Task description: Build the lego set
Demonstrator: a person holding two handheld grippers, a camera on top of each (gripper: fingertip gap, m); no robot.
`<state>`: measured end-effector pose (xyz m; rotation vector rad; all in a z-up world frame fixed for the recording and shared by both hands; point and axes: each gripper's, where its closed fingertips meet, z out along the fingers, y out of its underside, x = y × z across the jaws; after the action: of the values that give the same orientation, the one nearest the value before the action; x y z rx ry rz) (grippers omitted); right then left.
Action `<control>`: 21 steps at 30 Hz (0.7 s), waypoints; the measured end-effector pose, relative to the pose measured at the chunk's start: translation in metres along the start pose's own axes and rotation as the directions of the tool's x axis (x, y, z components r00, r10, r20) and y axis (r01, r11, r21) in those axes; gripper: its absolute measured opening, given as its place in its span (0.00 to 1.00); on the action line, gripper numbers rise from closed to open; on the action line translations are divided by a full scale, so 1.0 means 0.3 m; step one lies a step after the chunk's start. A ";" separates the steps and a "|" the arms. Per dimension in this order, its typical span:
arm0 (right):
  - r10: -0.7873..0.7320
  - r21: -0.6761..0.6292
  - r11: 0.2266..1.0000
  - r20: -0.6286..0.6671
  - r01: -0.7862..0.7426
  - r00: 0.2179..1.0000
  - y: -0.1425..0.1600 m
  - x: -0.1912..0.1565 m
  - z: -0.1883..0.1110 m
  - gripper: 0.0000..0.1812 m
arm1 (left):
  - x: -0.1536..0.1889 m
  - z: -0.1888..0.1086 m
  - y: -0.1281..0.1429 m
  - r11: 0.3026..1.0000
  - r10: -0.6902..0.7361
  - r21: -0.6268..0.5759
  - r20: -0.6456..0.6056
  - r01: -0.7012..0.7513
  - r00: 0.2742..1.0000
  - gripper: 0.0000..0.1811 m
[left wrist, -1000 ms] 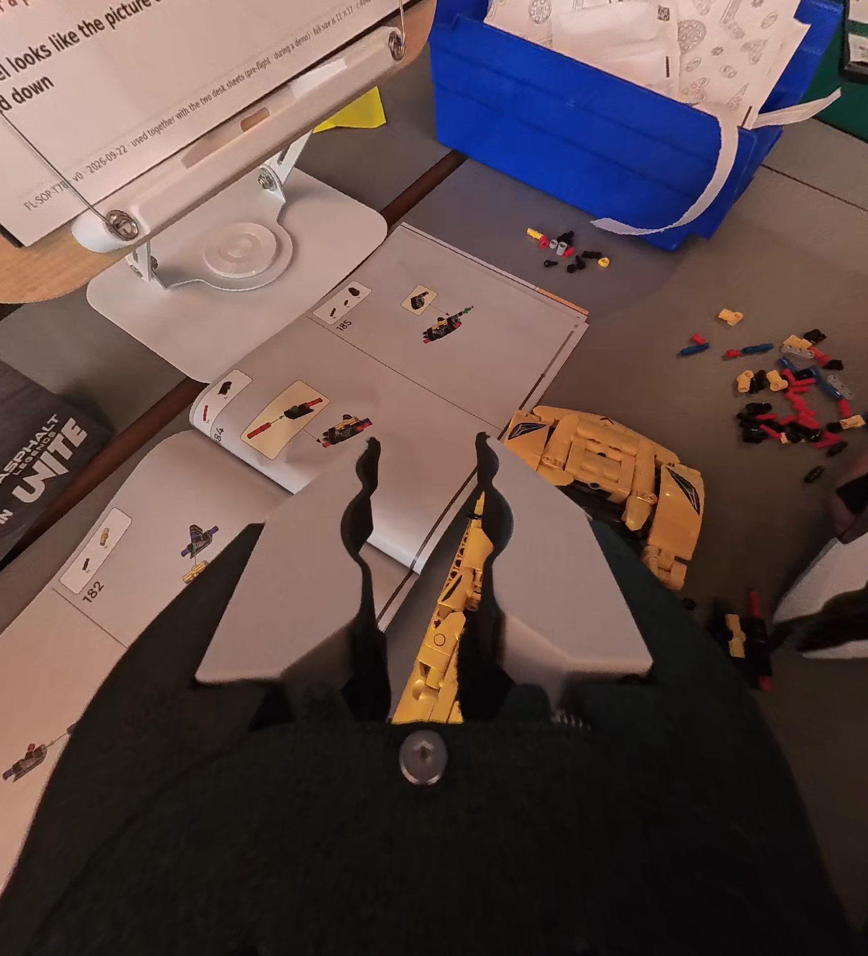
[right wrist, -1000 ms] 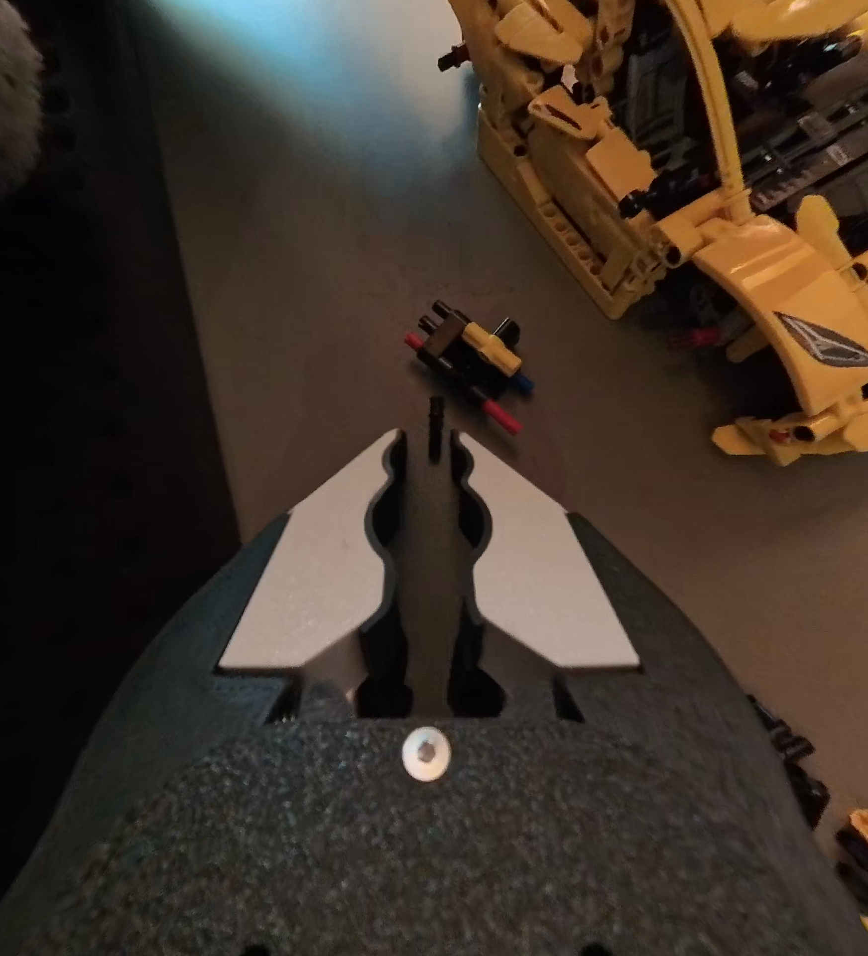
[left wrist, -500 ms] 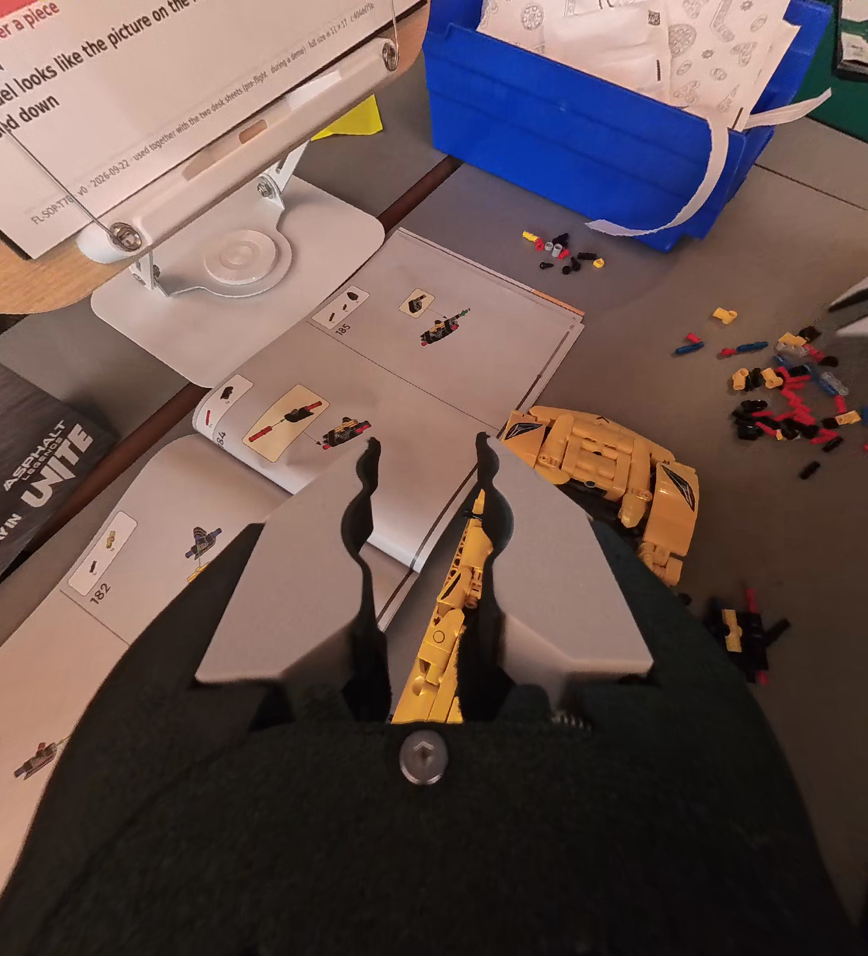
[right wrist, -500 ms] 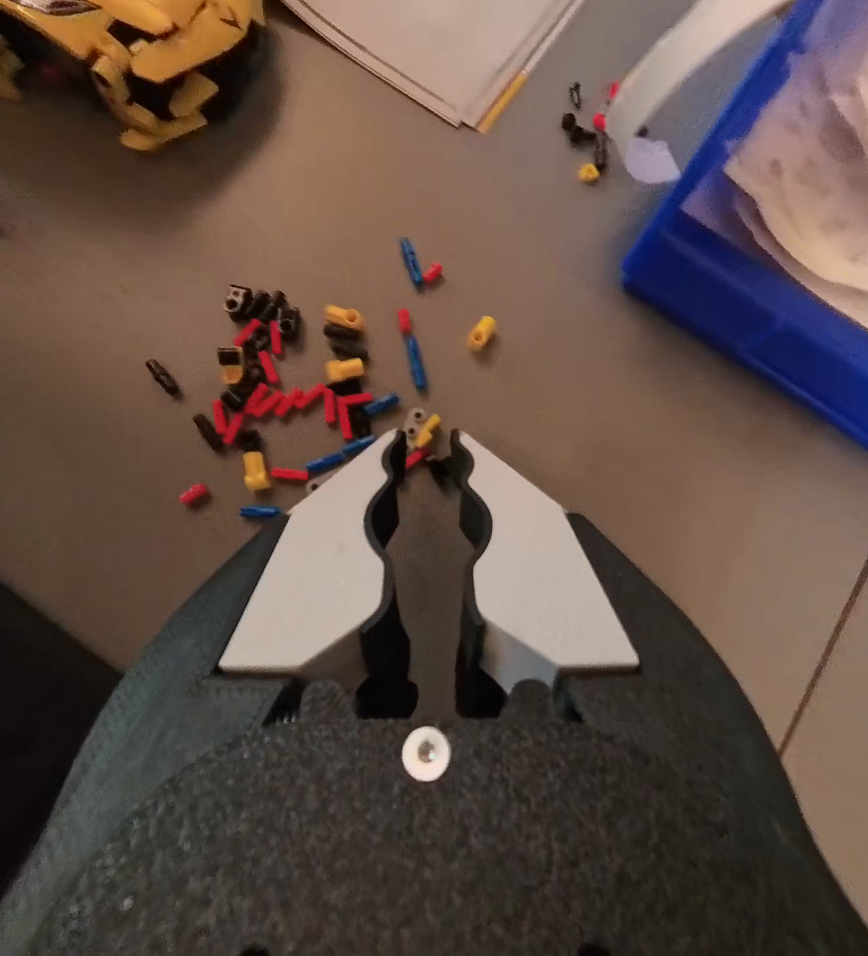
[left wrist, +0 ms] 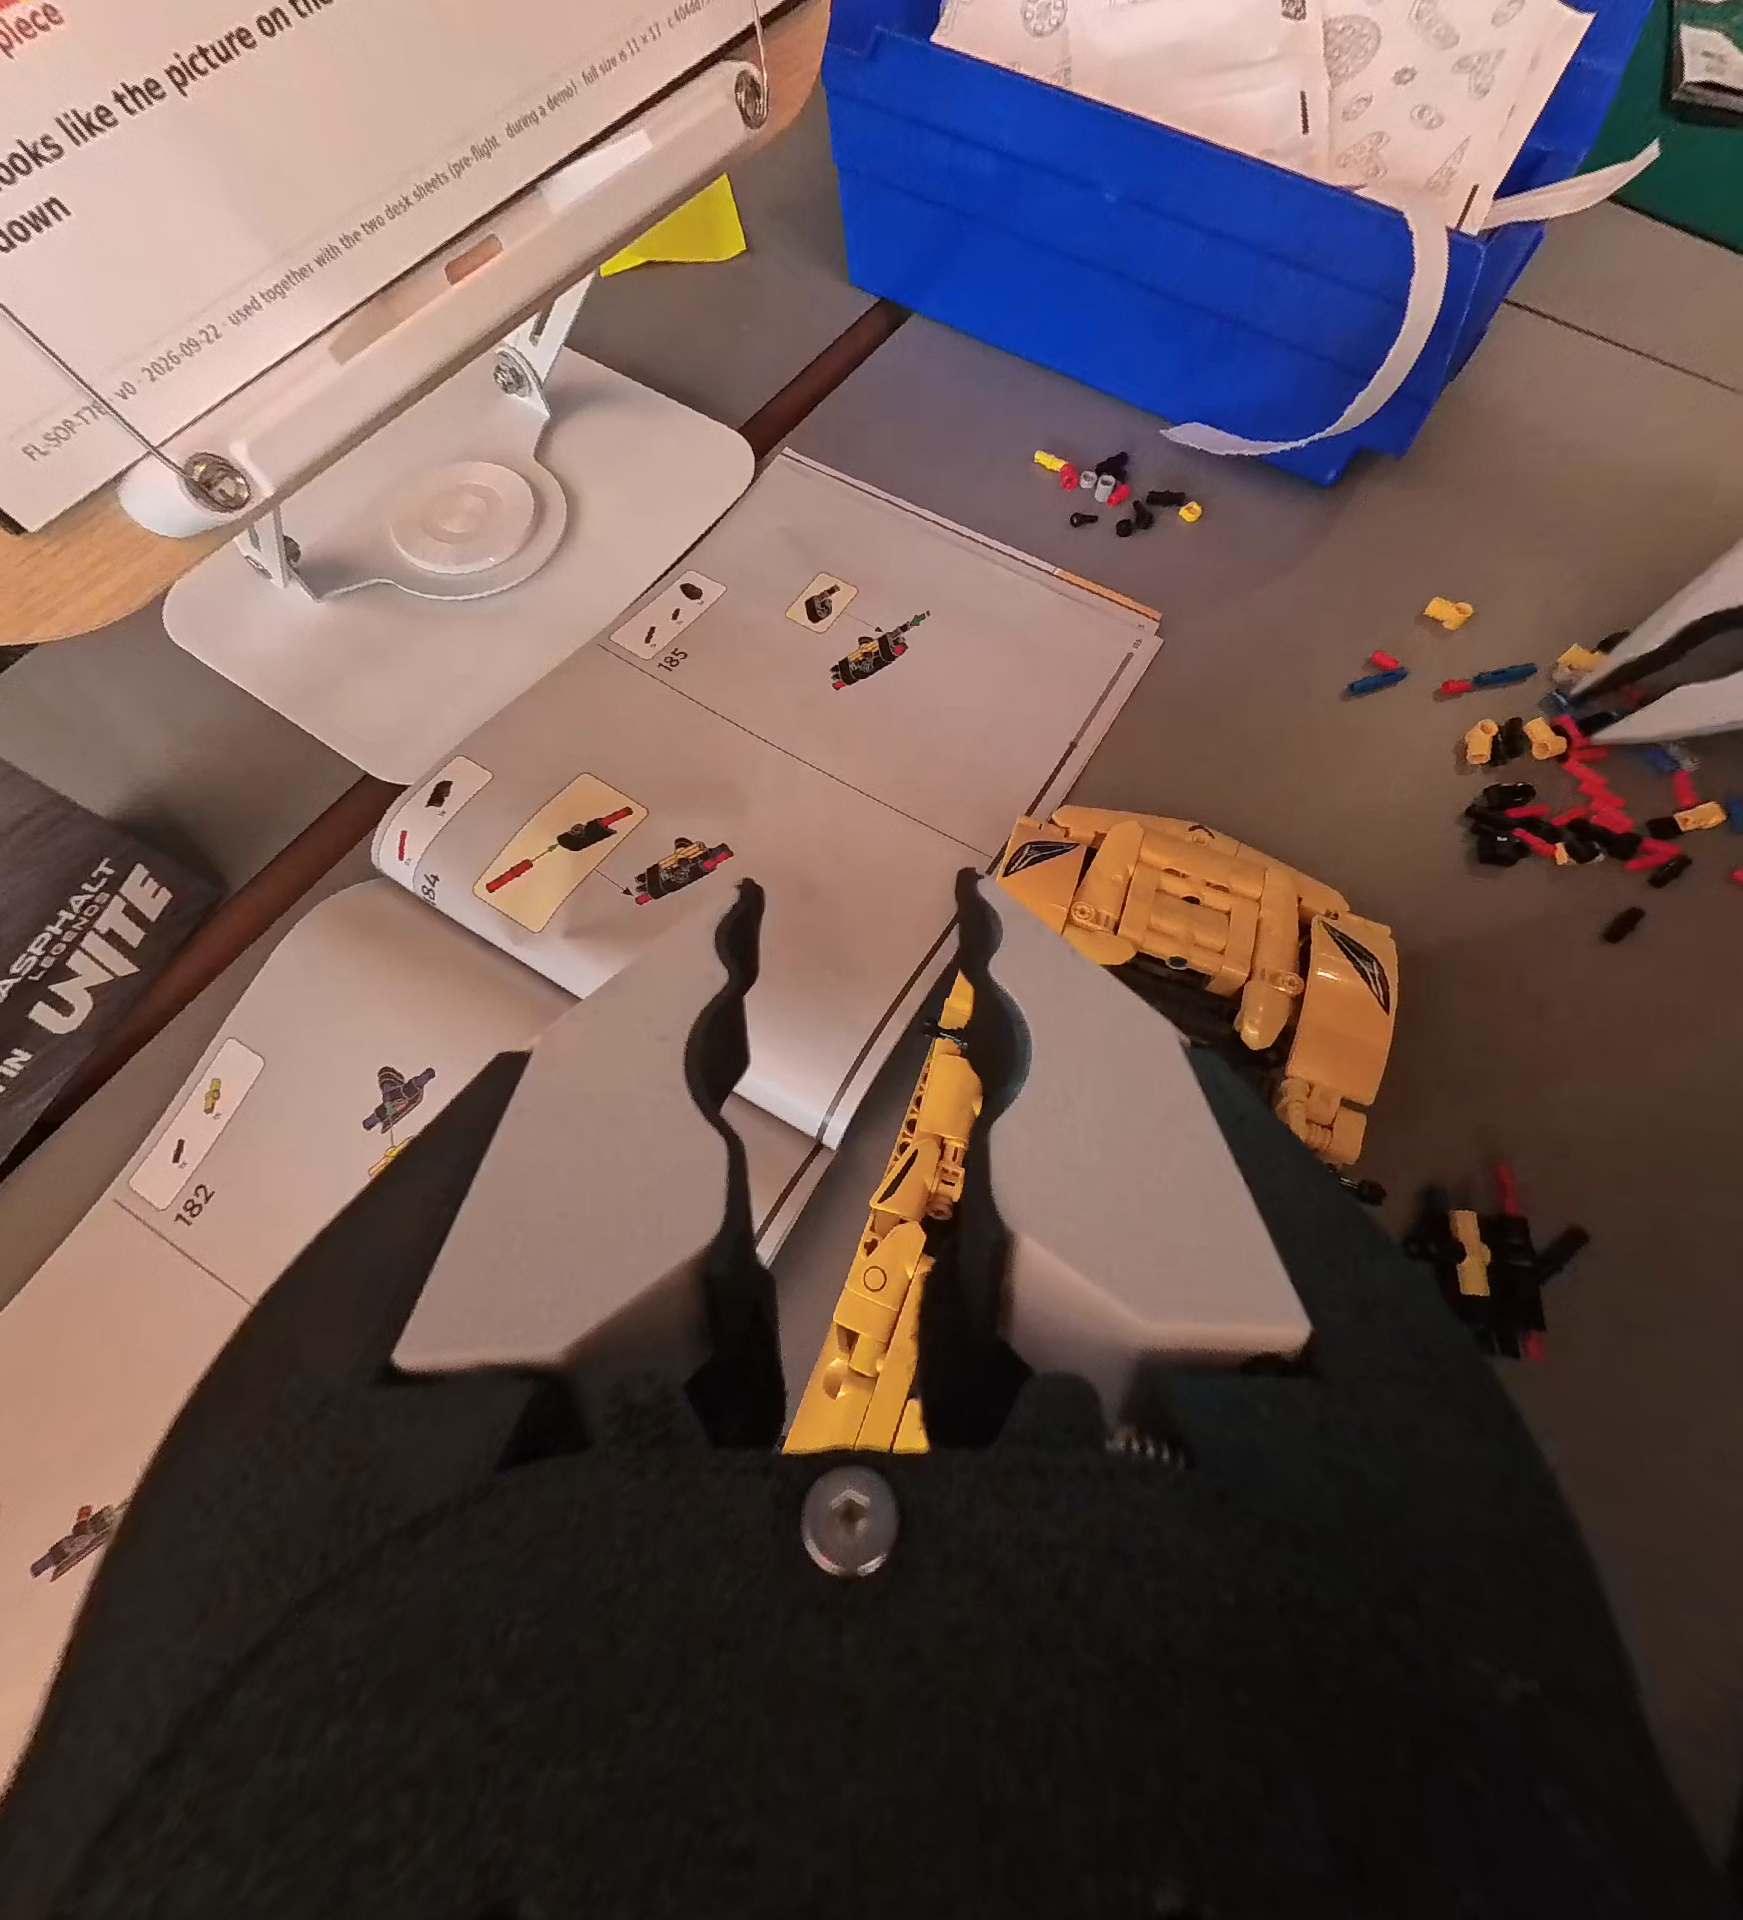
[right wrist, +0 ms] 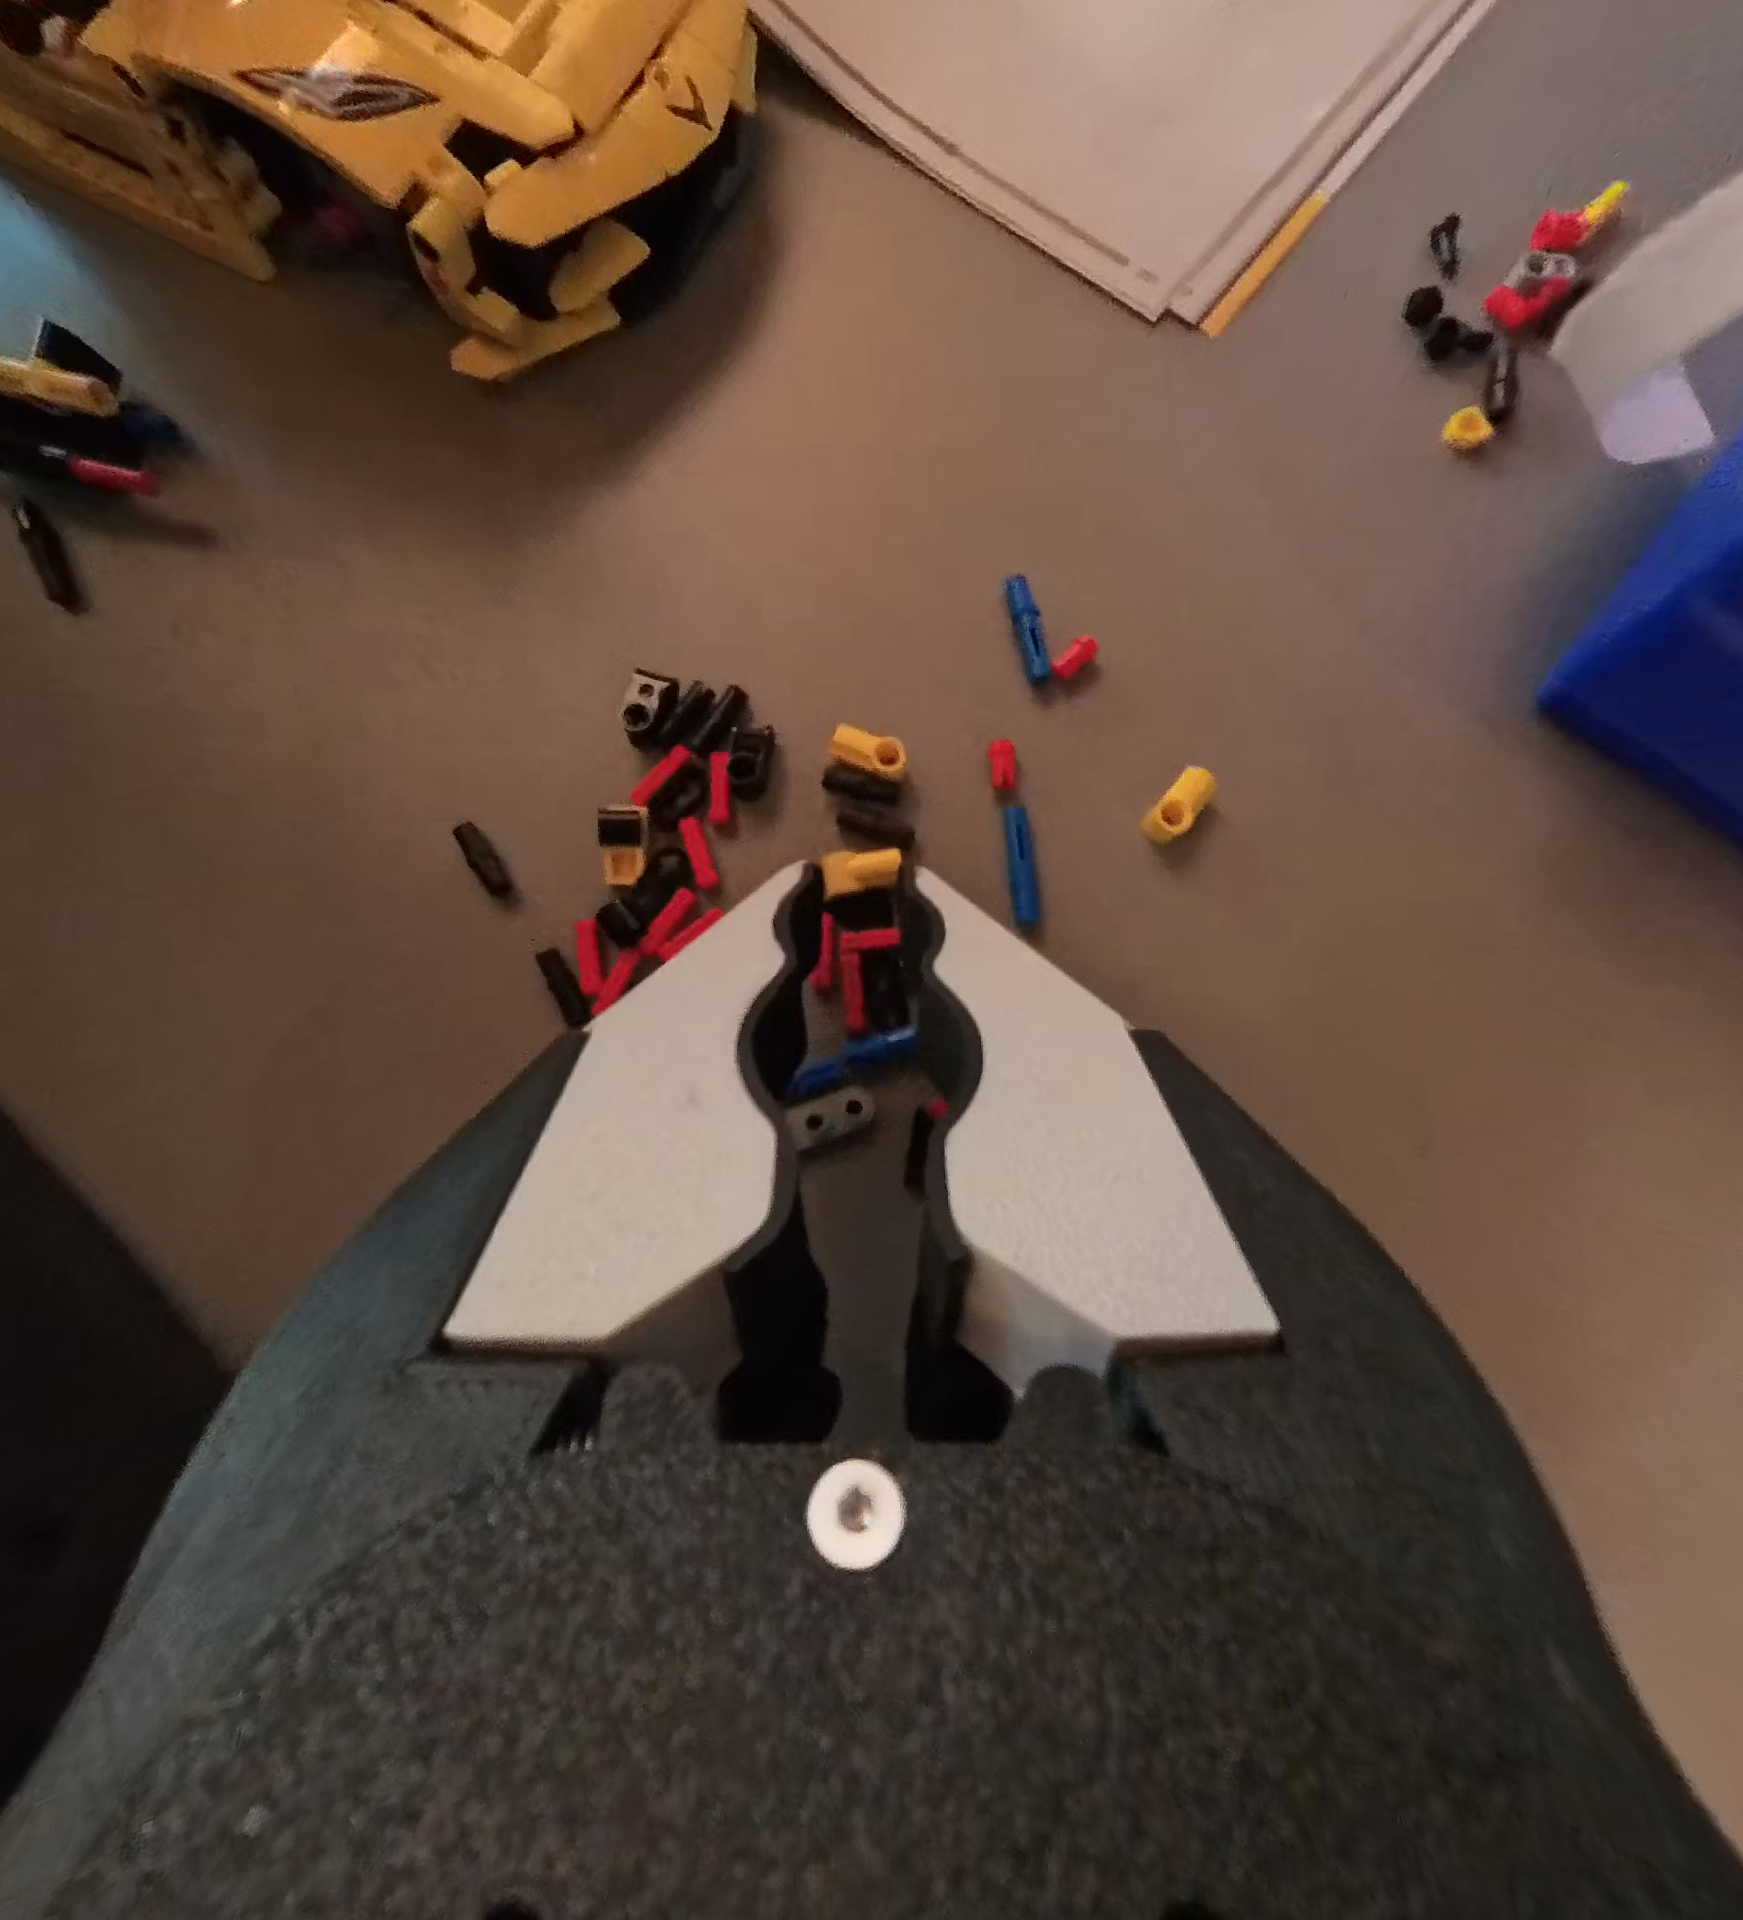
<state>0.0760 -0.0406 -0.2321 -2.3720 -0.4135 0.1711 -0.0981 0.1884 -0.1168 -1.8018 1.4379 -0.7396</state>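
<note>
Both tongs stand with their jaws apart. Left gripper [left wrist: 856, 894] hovers over the open instruction booklet [left wrist: 877, 748], gripping nothing, with the yellow lego car [left wrist: 1199, 935] just beside its right finger on the grey table [left wrist: 1469, 1558]. Right gripper [right wrist: 862, 883] noses into the pile of loose pieces [right wrist: 701, 831] (red, black, blue and yellow pins), several showing between its fingers, none clamped. A blue bin [left wrist: 1158, 229] stands farther back.

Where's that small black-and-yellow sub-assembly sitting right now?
In the left wrist view the sub-assembly lies on the grey table, lower right, just right of the yellow car's nose, below the loose pin pile.
</note>
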 end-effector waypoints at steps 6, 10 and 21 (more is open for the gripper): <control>-0.048 -0.055 0.997 0.011 0.048 0.999 -0.019 0.010 0.050 0.09 | 0.002 0.005 0.005 1.000 0.011 -0.007 0.001 -0.011 1.000 0.21; -0.049 -0.062 0.997 -0.003 0.049 0.999 -0.015 0.016 0.048 0.10 | -0.004 0.009 0.009 1.000 0.001 -0.007 -0.002 -0.001 1.000 0.21; -0.062 -0.076 0.995 -0.017 0.061 0.998 -0.008 0.017 0.054 0.08 | -0.007 0.008 0.010 1.000 0.007 -0.010 0.004 -0.007 1.000 0.21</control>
<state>0.0762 -0.0269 -0.2424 -2.4297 -0.4907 0.1052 -0.0984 0.1903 -0.1206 -1.8041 1.4466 -0.7261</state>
